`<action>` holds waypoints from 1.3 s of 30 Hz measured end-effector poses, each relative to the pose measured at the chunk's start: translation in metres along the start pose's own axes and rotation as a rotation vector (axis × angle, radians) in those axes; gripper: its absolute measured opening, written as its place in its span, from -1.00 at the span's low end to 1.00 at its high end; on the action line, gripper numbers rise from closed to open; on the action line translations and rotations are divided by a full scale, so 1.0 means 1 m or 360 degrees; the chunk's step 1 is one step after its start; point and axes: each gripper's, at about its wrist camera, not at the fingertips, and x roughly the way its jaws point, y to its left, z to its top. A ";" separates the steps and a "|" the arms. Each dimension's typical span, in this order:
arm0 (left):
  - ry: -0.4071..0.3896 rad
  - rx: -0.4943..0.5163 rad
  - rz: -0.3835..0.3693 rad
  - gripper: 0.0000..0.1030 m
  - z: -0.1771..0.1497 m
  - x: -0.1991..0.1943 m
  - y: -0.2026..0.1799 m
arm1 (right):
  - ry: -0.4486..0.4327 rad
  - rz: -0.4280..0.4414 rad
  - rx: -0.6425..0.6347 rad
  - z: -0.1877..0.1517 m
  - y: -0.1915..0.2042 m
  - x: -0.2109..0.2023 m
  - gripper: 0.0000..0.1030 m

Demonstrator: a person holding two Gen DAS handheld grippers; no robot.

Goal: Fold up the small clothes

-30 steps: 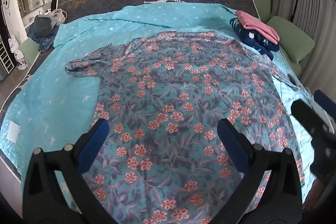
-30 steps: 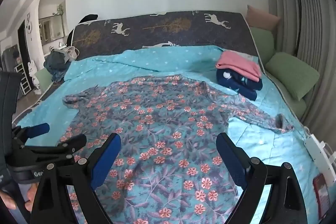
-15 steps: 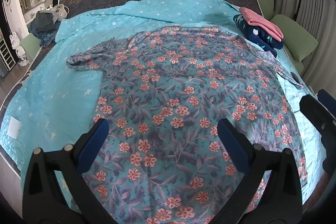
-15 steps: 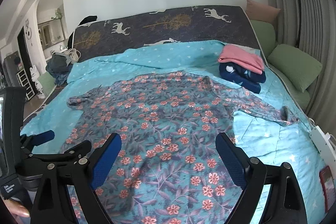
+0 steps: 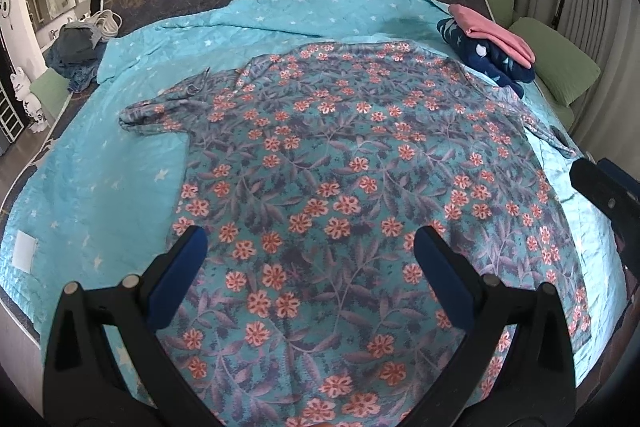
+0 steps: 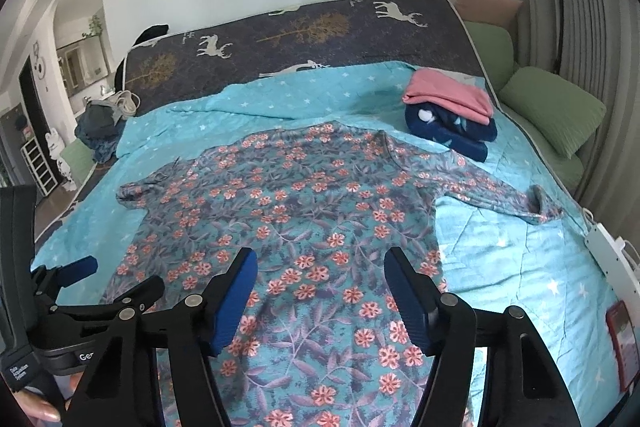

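Teal floral garment (image 5: pixel 360 187) spread flat on the bed (image 5: pixel 100 187), sleeves out toward 9 and 3 o'clock. Right hand-held gripper (image 6: pixel 320 291) now narrower than a moment ago, yet holding nothing; left hand-held gripper (image 5: pixel 308 259) spread wide above the hem. Probably closing in for a first fold.

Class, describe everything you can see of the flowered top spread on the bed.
The flowered top is long-sleeved, of thin soft fabric as it looks: teal with grey-purple leaves and coral flowers. It lies spread flat and unfolded on the turquoise star quilt, neckline toward the headboard, hem toward the cameras. One sleeve reaches out toward the green cushions, its cuff rumpled; the other lies bunched. Both grippers are open above the hem; neither grips it.
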 end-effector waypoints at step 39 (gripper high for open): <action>-0.0073 0.0016 0.0047 0.99 0.001 -0.003 0.016 | 0.0091 0.0024 -0.0013 0.000 0.009 0.013 0.19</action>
